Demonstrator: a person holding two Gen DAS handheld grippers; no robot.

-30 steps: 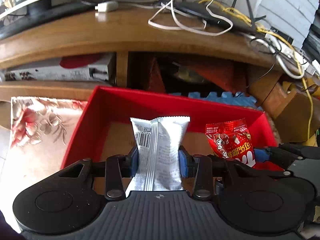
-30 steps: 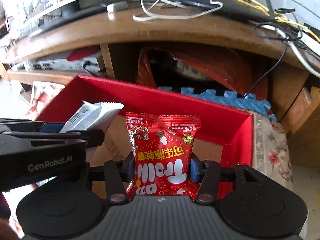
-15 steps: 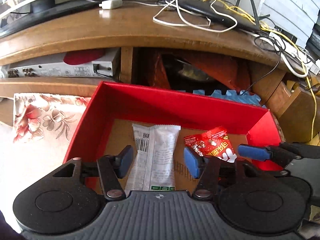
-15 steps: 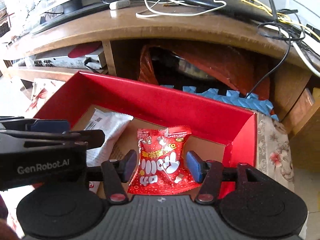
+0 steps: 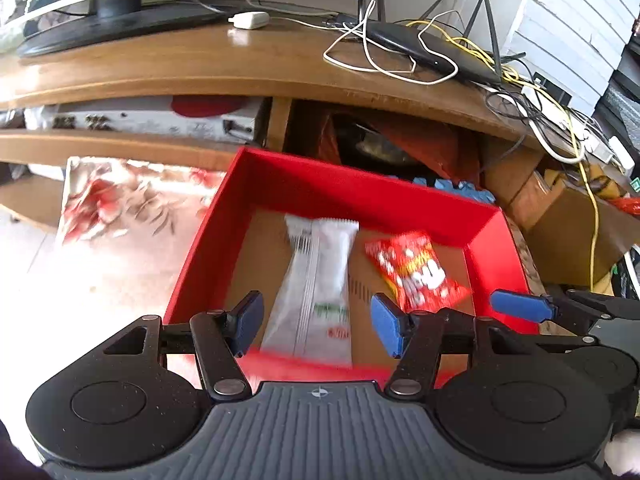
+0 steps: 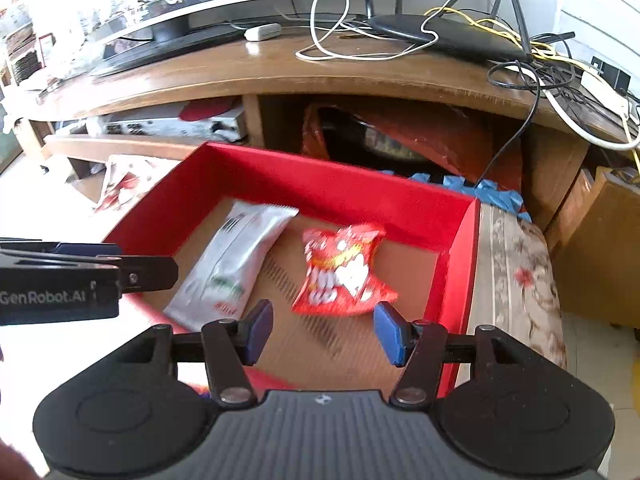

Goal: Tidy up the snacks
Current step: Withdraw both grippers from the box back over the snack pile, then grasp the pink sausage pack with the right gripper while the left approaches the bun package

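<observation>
A white snack packet (image 5: 316,264) and a red snack packet (image 5: 412,268) lie side by side on the cardboard floor of a red box (image 5: 352,192). My left gripper (image 5: 316,322) hovers above the box's near edge, pulled back from the white packet; its jaws are opening and hold nothing. In the right wrist view, my right gripper (image 6: 324,332) stands open just short of the red packet (image 6: 344,268), which lies free in the box (image 6: 320,184) beside the white packet (image 6: 232,260). The left gripper (image 6: 140,268) shows at the left edge.
Behind the box stands a wooden TV stand (image 5: 240,64) carrying a router (image 5: 432,48), tangled cables (image 5: 552,136) and a monitor base. A floral cloth (image 5: 120,208) lies left of the box, a floral cushion (image 6: 516,272) right of it, and blue foam (image 6: 496,192) behind.
Both grippers opened and let go of their packets, which dropped flat into the red box. Both grippers then drew back and rose a little.
</observation>
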